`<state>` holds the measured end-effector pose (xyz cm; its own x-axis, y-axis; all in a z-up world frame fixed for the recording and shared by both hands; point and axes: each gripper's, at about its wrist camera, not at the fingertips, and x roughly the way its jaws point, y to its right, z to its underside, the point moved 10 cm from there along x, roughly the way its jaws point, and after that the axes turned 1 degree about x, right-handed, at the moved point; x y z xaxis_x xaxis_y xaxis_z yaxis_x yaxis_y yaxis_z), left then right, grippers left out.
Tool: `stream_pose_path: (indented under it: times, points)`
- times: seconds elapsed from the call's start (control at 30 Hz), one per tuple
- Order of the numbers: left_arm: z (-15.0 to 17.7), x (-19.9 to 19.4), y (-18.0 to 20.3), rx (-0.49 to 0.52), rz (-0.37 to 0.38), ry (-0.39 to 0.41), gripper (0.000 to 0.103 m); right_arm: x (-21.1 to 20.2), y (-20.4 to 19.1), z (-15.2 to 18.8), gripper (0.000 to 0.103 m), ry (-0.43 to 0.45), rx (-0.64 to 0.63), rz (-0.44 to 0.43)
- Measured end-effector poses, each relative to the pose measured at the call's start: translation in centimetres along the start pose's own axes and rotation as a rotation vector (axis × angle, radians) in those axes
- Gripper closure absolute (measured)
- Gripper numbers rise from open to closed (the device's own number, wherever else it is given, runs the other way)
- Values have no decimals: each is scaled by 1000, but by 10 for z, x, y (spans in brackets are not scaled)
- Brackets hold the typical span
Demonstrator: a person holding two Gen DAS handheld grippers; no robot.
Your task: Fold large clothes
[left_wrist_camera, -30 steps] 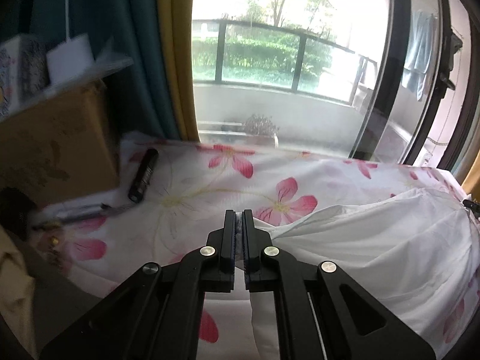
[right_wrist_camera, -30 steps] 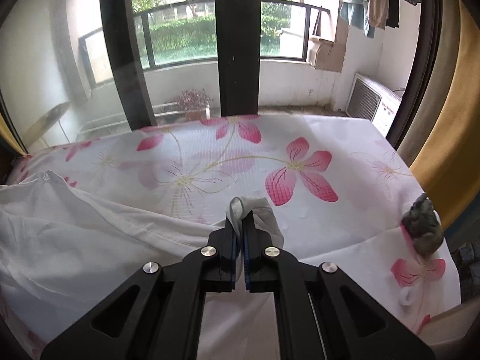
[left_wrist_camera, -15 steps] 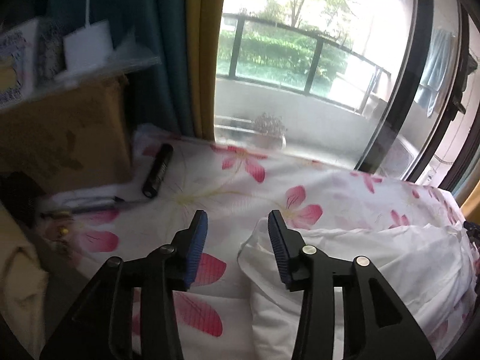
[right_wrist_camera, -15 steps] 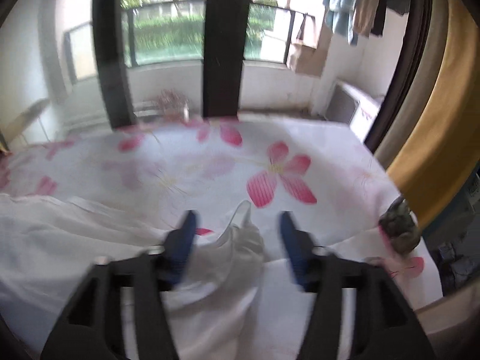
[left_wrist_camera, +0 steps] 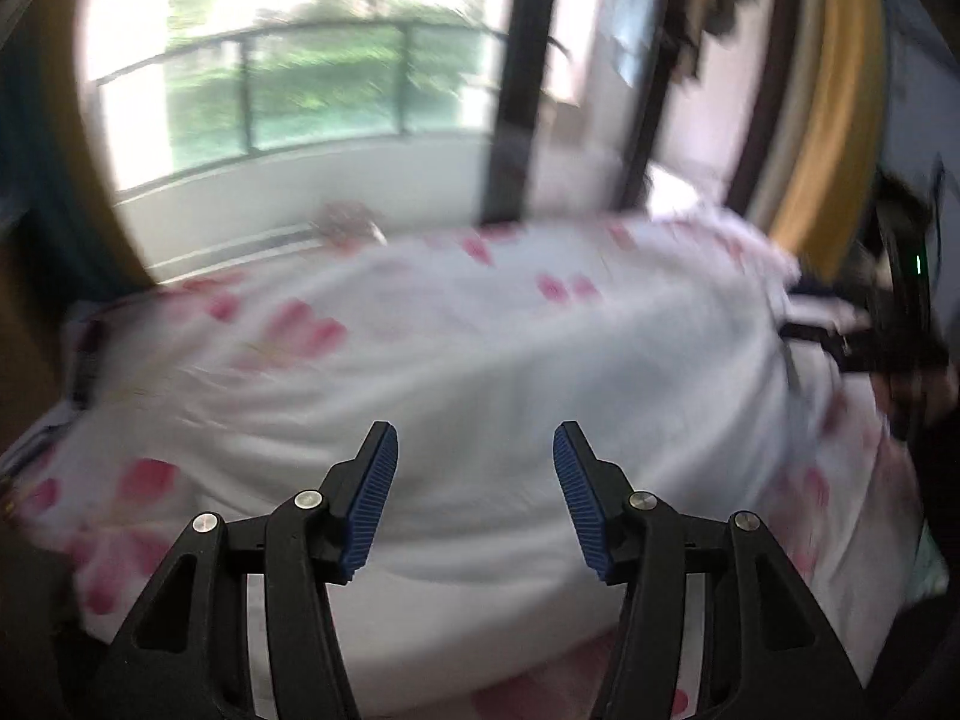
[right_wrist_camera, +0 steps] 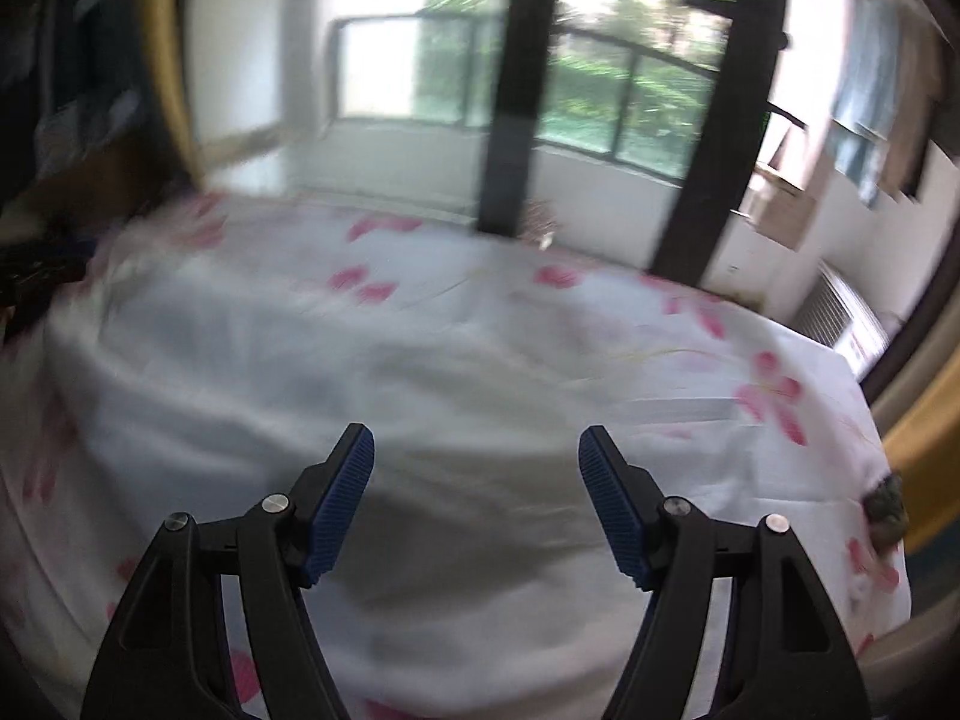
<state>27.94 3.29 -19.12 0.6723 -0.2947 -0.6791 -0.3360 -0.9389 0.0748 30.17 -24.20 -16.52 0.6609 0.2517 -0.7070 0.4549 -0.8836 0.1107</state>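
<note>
Both jaws spread and empty: the white garment (left_wrist_camera: 480,372) lies at twelve o'clock of the left gripper (left_wrist_camera: 474,498) and right gripper (right_wrist_camera: 477,504), apparently stretched nine-to-three through the blur.

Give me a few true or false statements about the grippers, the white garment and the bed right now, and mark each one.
1. The left gripper is open. True.
2. The right gripper is shut on the garment. False: its jaws stand wide apart with nothing between them.
3. The garment lies on a floral sheet. True.
4. The sheet's flowers are blue. False: they are pink.
5. A small dark object sits near the bed's right edge in the right wrist view. True.
6. Both views are sharp. False: both are motion-blurred.
</note>
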Motion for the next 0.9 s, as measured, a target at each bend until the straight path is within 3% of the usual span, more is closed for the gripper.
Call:
stream_pose_path:
  times: [0.17,0.2,0.23,0.33,0.43,0.73,0.9]
  points:
    - [22,28,23,85,37,-89,46,9,-22,9,33,-31,-87,-6]
    - [23,29,24,92,33,-95,46,10,-21,9,39,-32,-94,-2]
    - [23,31,24,101,34,-97,46,10,-22,10,60,-36,-101,-7]
    - [20,30,25,131,36,-98,46,12,-15,7,92,-48,-117,27]
    - [18,28,27,156,36,-99,46,8,-9,-3,100,-33,-102,4]
    - [6,38,33,298,-22,-116,46,6,19,-56,102,46,-78,47]
    - [-12,55,19,292,-64,-117,46,28,31,-74,102,54,-50,49]
